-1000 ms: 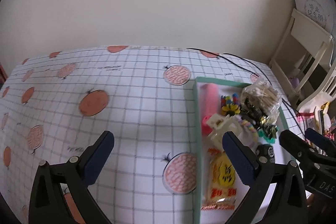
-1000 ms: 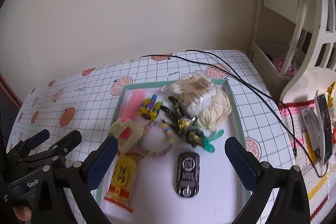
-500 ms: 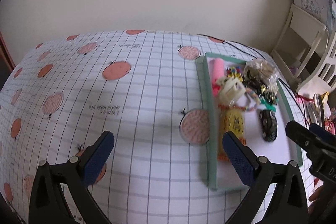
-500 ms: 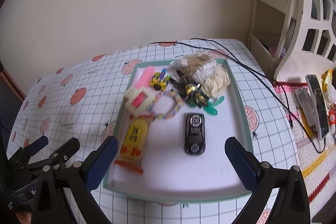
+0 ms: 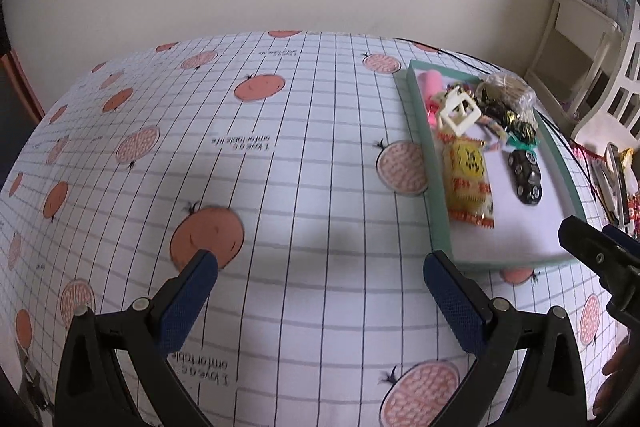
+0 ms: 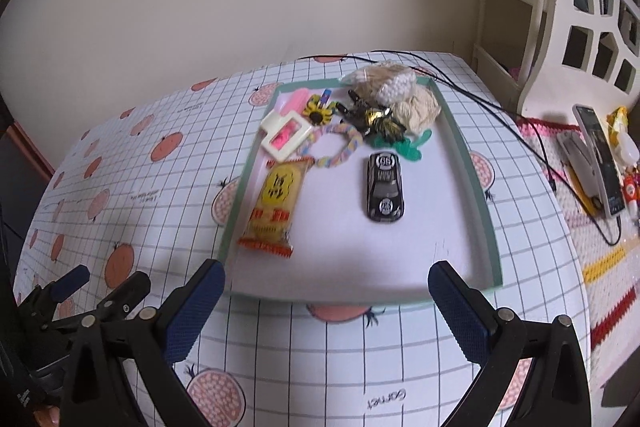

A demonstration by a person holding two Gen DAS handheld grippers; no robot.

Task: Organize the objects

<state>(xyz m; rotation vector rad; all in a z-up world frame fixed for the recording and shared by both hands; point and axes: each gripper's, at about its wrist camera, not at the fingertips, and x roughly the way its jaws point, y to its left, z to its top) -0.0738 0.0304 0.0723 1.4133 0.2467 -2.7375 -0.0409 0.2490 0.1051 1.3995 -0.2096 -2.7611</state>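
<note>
A green-rimmed tray (image 6: 476, 183) (image 5: 438, 195) lies on the checked tablecloth. In it are a yellow snack packet (image 6: 274, 201) (image 5: 468, 183), a black toy car (image 6: 384, 187) (image 5: 526, 177), a cream square frame (image 6: 286, 135) (image 5: 458, 117), a pastel braided loop (image 6: 340, 147), a green clip (image 6: 412, 147), a pink piece (image 6: 298, 99), dark wrapped sweets (image 6: 372, 117) and a bag of beige yarn (image 6: 394, 87). My right gripper (image 6: 328, 311) stands open and empty before the tray's near edge. My left gripper (image 5: 320, 299) is open and empty over bare cloth, left of the tray.
The tablecloth (image 5: 248, 163) carries orange fruit prints. A black cable (image 6: 480, 99) runs behind the tray to the right. A phone (image 6: 600, 163) and small items lie on a knitted mat at right. A white shelf unit (image 6: 532, 7) stands by the wall.
Both grippers have drawn back from the tray and toward the table's near side; the tray now sits farther off in both views. Nothing inside the tray has moved.
</note>
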